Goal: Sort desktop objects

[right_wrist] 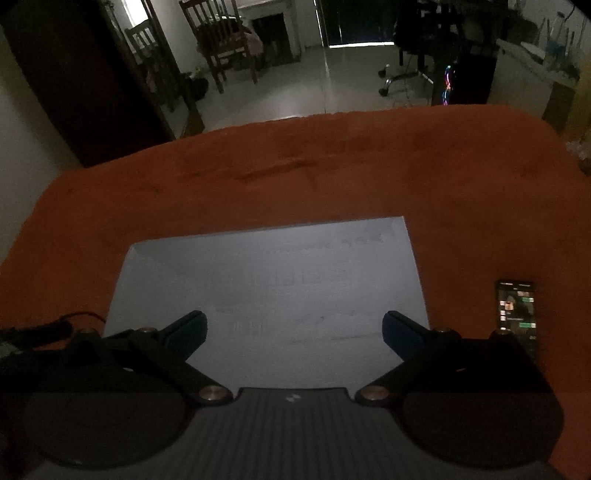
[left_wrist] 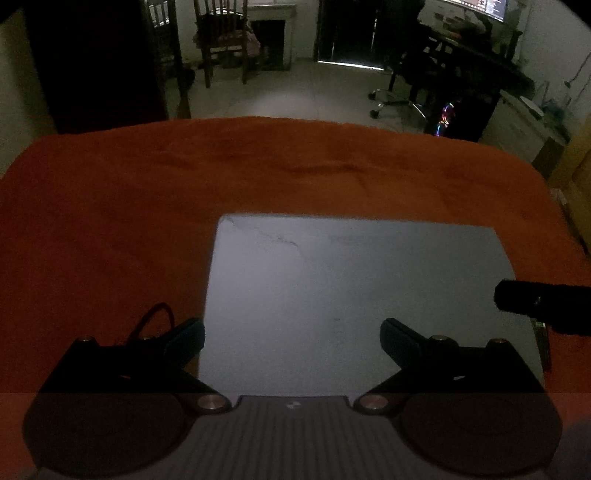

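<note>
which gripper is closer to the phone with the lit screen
Right. The right gripper hangs open over the grey sheet, with the phone just off its right side. The left gripper is further left; its view shows no phone.

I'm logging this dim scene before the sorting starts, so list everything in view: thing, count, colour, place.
cloth: 1, orange, covers the table.
sheet: 1, pale grey, flat on the cloth, below both hand-held grippers.
phone: 1, dark with lit screen, on the cloth right of the sheet.
cable: 1, thin black, on the cloth at the sheet's left edge.
wooden chairs: at least 2, dark brown, on the floor beyond the table.
office chair: 1, black, far right by a desk.
monitor: 1, lit, top right corner.
left hand-held gripper: 1, black with teal pads, open over the sheet.
right hand-held gripper: 1, black with blue pads, open over the sheet.
</note>
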Demonstrator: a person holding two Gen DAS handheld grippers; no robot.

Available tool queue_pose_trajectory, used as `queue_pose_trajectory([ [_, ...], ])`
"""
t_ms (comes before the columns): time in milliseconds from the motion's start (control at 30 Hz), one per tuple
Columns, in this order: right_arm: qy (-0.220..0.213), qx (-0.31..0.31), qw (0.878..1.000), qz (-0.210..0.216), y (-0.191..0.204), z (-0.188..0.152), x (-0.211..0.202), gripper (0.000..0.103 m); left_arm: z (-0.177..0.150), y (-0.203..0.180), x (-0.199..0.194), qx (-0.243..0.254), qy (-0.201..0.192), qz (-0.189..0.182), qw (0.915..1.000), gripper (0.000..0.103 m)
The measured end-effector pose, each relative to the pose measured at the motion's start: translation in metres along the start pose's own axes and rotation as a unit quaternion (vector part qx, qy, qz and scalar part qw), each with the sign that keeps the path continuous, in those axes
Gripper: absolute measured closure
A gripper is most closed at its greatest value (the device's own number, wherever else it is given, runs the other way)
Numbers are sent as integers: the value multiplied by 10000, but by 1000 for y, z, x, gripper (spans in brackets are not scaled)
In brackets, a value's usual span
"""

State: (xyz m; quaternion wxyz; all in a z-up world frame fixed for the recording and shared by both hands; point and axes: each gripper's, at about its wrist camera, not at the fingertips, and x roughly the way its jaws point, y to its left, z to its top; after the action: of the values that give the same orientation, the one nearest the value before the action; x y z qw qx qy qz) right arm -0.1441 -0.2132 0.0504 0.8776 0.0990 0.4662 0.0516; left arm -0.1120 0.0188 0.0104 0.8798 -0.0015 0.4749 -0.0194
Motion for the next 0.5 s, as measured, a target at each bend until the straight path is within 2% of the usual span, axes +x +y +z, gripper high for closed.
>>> queue_pose_trajectory([
  [167, -130, 51, 9999, -37, 2, -22, -17, 0, -15, 2, -14, -32, -166, -140, 9998, 0],
  [267, -189, 49, 9997, -166, 2, -34, -21, 0, -28, 0, -22, -116, -273, -53, 9995, 0],
  [433, -94, 39, 9990, -443, 3, -49, -20, 0, -44, -9, -22, 128, -138, 5, 9998, 0],
  [500, -28, 18, 9991, -426, 4, -53, -20, 0, -47, -13, -21, 235, -68, 19, 9997, 0],
])
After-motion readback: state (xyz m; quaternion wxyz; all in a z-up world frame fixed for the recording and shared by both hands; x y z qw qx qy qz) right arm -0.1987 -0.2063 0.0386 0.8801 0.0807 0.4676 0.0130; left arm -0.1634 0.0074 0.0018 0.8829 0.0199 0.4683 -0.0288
